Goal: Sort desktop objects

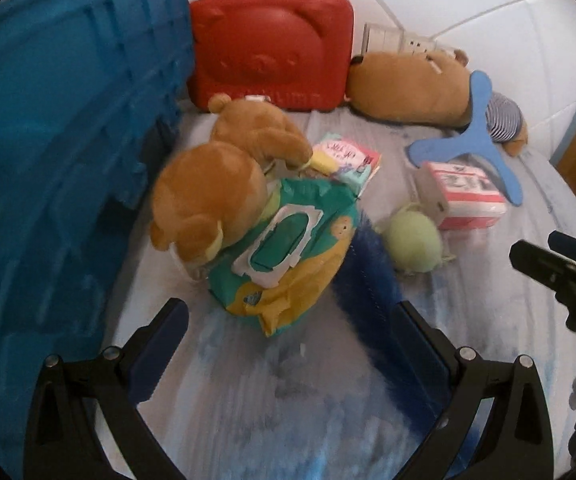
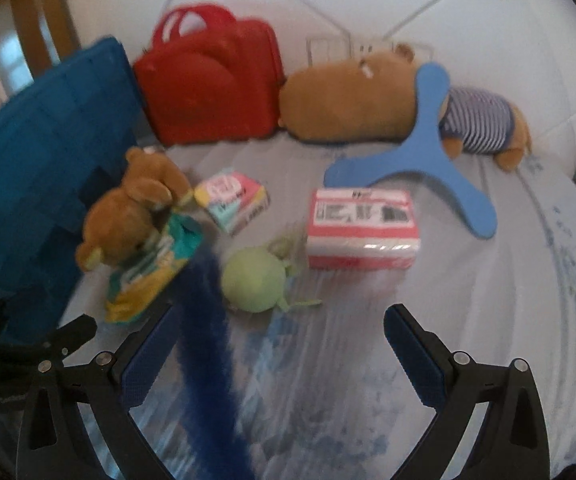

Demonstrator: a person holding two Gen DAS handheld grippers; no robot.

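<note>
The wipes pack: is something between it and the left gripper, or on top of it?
The way from the open left gripper to the wipes pack looks free. But the small teddy bear lies on its far-left part, and the fuzzy blue strip runs along its right side.

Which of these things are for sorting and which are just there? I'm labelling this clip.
For sorting: small teddy bear, wipes pack, green ball, pink-and-white box, small colourful pack, blue boomerang, blue fluffy strip, blue crate.

Probably just there: red case, large plush bear, wall sockets.
</note>
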